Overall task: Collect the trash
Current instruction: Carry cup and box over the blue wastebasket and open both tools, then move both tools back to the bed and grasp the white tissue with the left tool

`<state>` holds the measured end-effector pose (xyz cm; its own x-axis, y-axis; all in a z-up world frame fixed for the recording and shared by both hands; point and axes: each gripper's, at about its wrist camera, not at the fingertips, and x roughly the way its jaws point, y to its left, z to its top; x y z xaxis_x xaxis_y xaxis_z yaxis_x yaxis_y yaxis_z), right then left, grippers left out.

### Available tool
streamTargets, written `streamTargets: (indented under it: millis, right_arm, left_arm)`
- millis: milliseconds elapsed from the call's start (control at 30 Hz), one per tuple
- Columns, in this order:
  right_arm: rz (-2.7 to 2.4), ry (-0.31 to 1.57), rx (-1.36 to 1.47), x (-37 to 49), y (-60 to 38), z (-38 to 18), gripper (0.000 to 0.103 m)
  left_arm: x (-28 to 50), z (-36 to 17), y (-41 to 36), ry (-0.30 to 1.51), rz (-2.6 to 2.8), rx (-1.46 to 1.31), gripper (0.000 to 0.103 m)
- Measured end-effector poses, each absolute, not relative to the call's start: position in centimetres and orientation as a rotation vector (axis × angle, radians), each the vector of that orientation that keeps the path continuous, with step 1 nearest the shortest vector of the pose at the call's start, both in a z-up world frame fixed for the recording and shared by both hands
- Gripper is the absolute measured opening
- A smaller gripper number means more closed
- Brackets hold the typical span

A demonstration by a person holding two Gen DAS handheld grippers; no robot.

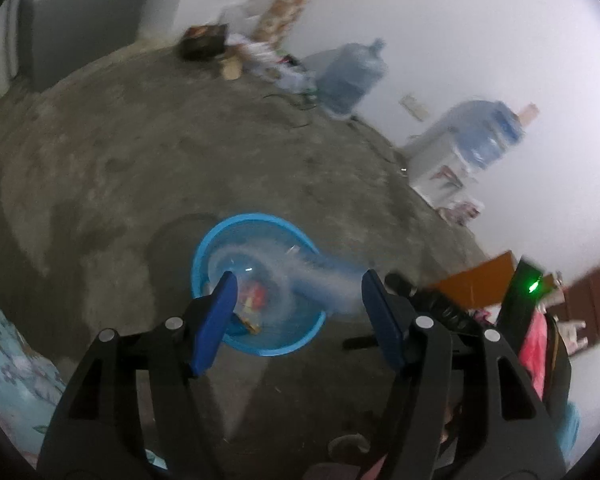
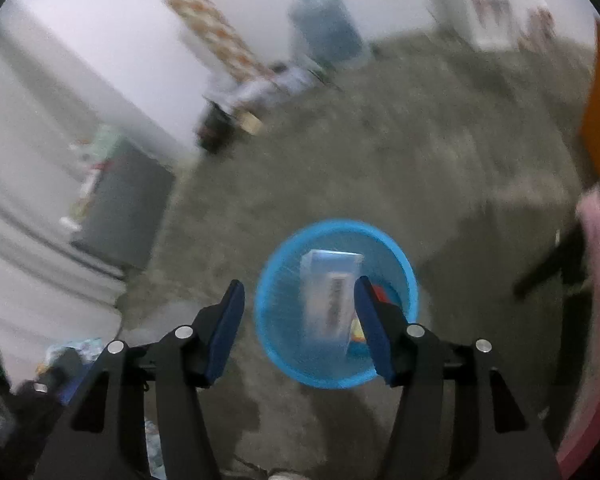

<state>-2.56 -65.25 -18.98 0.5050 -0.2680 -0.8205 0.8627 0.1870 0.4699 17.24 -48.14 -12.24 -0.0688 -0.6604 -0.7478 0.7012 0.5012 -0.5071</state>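
Note:
A round blue mesh basket [image 1: 204, 248] stands on the bare concrete floor, right below both grippers. My left gripper [image 1: 300, 276] is open above it. A blurred clear plastic bottle [image 1: 324, 276] lies loose in the gap between the fingers, across the basket's right rim, with neither pad on it. Red and yellow wrappers [image 1: 256, 294] lie in the bottom. In the right wrist view the same basket [image 2: 340, 225] holds a pale carton [image 2: 328, 296], tilted on end. My right gripper [image 2: 299, 282] is open above the basket's left side, with its right finger just in front of the carton.
A big blue water jug [image 1: 352, 76] and a white dispenser [image 1: 452, 160] with another jug stand along the far wall. A pile of bags and a dark box [image 1: 204, 42] lies near a patterned roll [image 2: 216, 28]. A grey cabinet [image 2: 128, 208] stands left. An orange board [image 1: 480, 280] is at right.

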Motion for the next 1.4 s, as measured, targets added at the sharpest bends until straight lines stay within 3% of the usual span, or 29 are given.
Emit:
streamTargets:
  millis: [200,400,467,533,667,1067,1233,1400]
  right_arm:
    - [-0.856,0.646,1.142,-5.2,-64.0,-20.7,0.056]
    - [-0.808,0.641,1.037,-5.6,-61.4,-18.1,0.06]
    - [-0.759,0.633,1.008,-5.1,-60.3,-16.9,0.06]
    - [-0.676,0.617,0.969,-3.6,-58.9,-15.4,0.063]
    - [-0.455,0.576,0.948,-0.7,-55.4,-12.5,0.071]
    - [0.063,0.747,0.756,9.6,-38.1,-6.0,0.072]
    - [0.227,0.785,0.702,14.0,-31.0,-3.4,0.072]
    - [0.292,0.792,0.692,17.4,-26.1,-1.5,0.072]
  left_arm:
    - [16.9,-11.8,-46.0,1.157,-1.133,0.093,0.062]
    - [16.3,-6.2,-40.5,1.066,-1.16,0.107,0.062]
    - [15.5,-3.3,-37.2,1.015,-1.172,0.112,0.064]
    - [14.8,-0.8,-33.4,0.972,-1.159,0.105,0.073]
    - [13.2,2.0,-24.5,0.892,-1.054,0.121,0.075]
    - [8.8,2.4,4.7,0.743,-0.455,-0.008,0.084]
    - [9.5,3.0,10.7,0.719,-0.401,-0.131,0.084]
    - [11.8,4.1,11.9,0.668,-0.44,-0.145,0.085]
